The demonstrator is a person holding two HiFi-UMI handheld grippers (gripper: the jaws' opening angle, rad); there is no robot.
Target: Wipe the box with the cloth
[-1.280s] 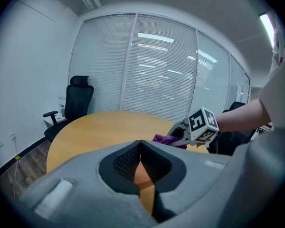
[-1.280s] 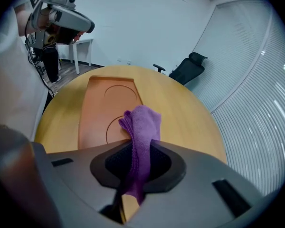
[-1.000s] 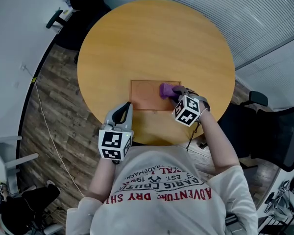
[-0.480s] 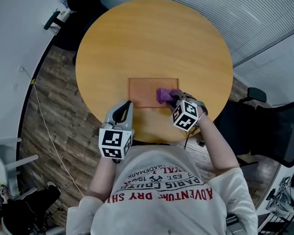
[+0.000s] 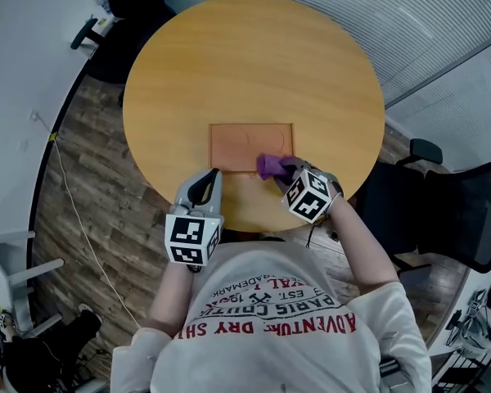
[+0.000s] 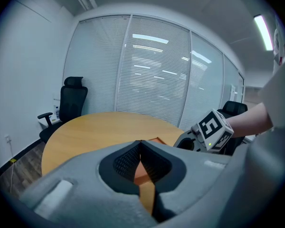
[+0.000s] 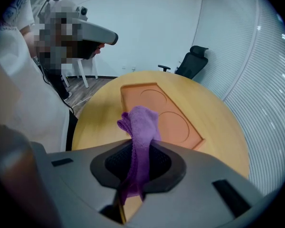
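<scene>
A flat orange box [image 5: 244, 143] with two round recesses lies on the round wooden table [image 5: 254, 64], towards its near side. My right gripper [image 5: 283, 173] is shut on a purple cloth [image 5: 269, 166], which rests at the box's near right edge. In the right gripper view the cloth [image 7: 141, 125] bunches out between the jaws, in front of the box [image 7: 167, 115]. My left gripper [image 5: 205, 187] hovers at the table's near edge, left of the box. Its jaws [image 6: 140, 146] meet with nothing between them, and the box [image 6: 157, 141] shows just beyond.
Black office chairs stand at the far left [image 5: 114, 23] and at the right [image 5: 462, 211] of the table. A blind-covered glass wall [image 5: 409, 23] runs behind it. A cable [image 5: 74, 211] trails over the wood floor on the left. The person's torso [image 5: 270, 326] is against the near edge.
The right gripper has dragged the cloth from the box's right middle towards its near right edge, closer to the person. The left gripper has stayed put.
</scene>
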